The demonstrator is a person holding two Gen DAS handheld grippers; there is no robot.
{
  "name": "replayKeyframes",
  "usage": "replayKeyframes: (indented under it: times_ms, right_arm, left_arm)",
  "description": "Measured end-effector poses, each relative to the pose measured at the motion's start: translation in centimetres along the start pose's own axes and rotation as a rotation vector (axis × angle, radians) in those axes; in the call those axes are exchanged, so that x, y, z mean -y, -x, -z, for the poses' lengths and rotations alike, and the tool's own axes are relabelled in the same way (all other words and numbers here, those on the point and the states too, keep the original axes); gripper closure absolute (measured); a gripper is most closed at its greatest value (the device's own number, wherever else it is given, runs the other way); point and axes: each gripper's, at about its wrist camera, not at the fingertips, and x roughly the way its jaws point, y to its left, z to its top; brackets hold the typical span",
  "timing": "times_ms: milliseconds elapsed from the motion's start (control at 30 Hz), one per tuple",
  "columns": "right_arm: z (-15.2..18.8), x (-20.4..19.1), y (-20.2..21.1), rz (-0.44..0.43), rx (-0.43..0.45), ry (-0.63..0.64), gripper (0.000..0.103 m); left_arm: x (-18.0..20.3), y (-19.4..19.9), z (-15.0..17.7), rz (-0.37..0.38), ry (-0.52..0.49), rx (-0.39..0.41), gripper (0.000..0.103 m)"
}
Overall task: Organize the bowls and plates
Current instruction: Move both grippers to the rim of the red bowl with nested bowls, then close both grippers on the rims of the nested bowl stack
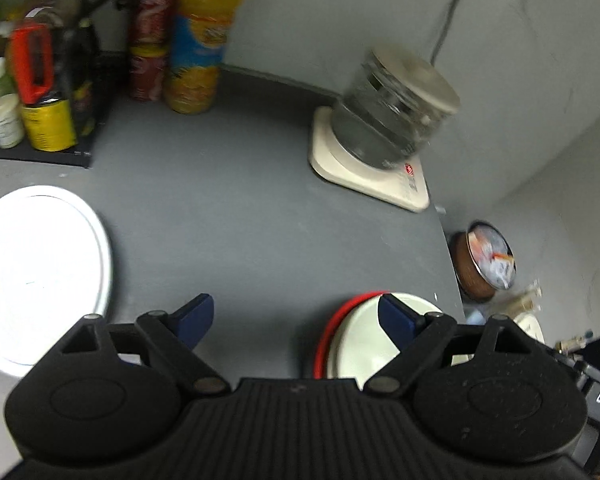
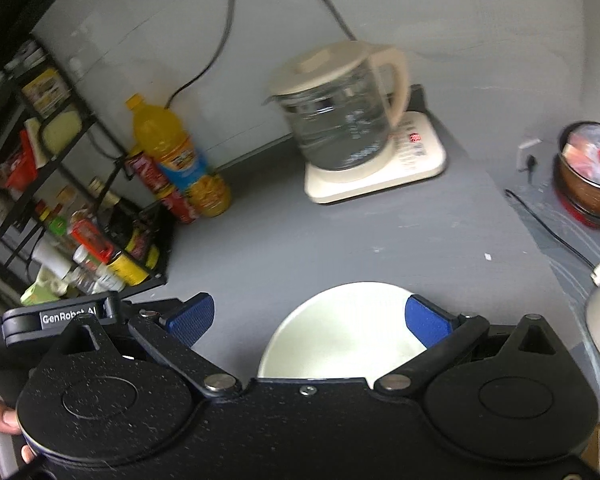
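Both grippers are hanging wide open, gripping nothing. The left gripper (image 1: 294, 314) is hovering over the matte grey bench (image 1: 236, 208), between a round white plate (image 1: 40, 280) at the left edge and a cream bowl (image 1: 364, 336) nested in a red-rimmed one near the right edge. The right gripper (image 2: 310, 318) is hovering above that smooth cream bowl (image 2: 340, 336).

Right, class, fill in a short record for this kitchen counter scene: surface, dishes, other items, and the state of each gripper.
surface: grey counter
dishes: white plate at the left; cream bowl with a red rim under the left gripper's right finger
kettle: glass kettle on a cream base, at the back
bottles: orange juice bottle beside a rack of jars
left gripper: open, holding nothing
right gripper: open, above the cream bowl
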Motion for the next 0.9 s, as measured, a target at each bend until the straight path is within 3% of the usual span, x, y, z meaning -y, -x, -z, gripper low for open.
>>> replayKeyframes:
  times_ms: [267,567,767,900]
  right_arm:
    - [0.7,3.1,0.2,0.074,0.015,-0.098,0.000]
    - [2.5,6.4,-0.1,0.160,-0.018,-0.196,0.002]
    - [3.7,8.0,-0.9,0.180,-0.048,-0.284,0.006]
    - [4.5,8.7,-1.6,0.187,-0.073,-0.343,0.017]
  left_arm:
    - [2.6,-3.5,0.1,0.054,-0.081,-0.093,0.015]
    - [4.6,-7.2,0.7,0.063,-0.174,-0.203,0.015]
    - [4.7,-9.6,0.7,0.053,-0.194,-0.260,0.015]
    - [4.4,-11.3,0.5,0.048,-0.200,-0.307,0.016]
